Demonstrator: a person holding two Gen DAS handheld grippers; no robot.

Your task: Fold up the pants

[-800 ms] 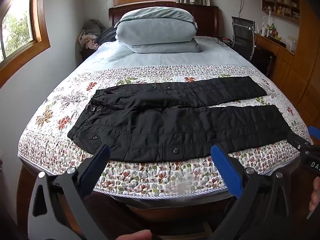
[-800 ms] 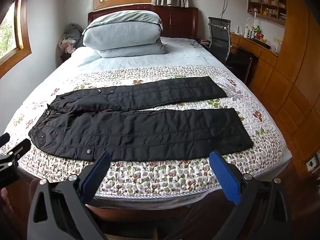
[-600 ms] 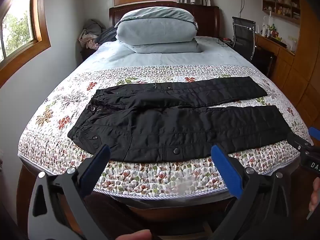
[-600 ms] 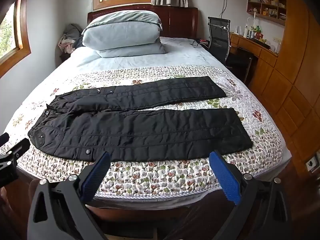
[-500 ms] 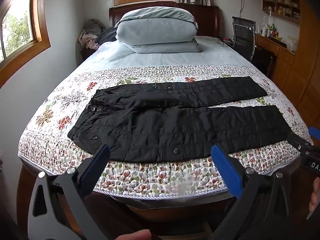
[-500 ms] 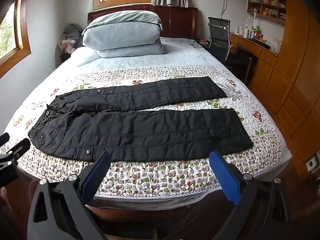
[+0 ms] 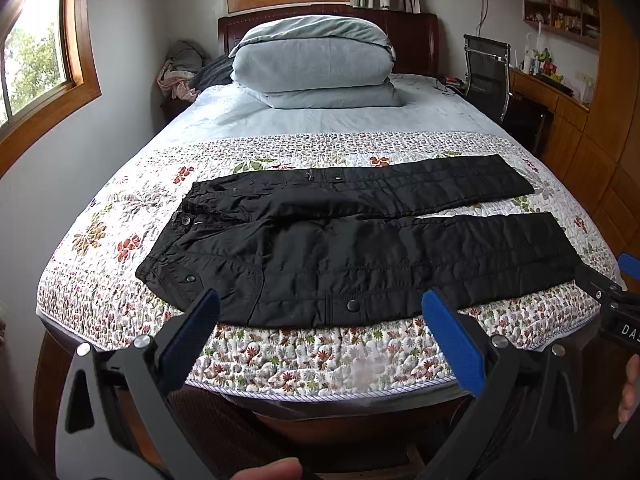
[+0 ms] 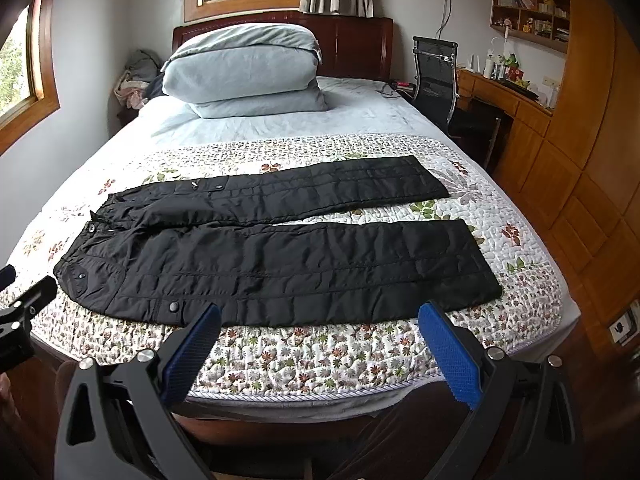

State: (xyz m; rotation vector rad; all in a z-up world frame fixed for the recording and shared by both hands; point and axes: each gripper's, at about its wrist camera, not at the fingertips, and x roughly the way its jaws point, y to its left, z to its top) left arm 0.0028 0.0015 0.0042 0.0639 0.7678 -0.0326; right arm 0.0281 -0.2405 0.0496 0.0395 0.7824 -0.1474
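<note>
Fingers (image 7: pixel 452 344) of both the left gripper (image 7: pixel 320 320) and right gripper (image 8: pixel 320 332) are spread, holding nothing. Quilted black pants (image 8: pixel 280 256) on the bed (image 8: pixel 320 360) look soft and light, perhaps slippery; pinch waistband and hem.

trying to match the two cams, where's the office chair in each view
Left wrist: chair upper right, beside the bed's far right corner.
Right wrist: chair right of centre, upper part, same corner.
Shared landmark: the stacked pillows at the headboard, left of the chair in both.
</note>
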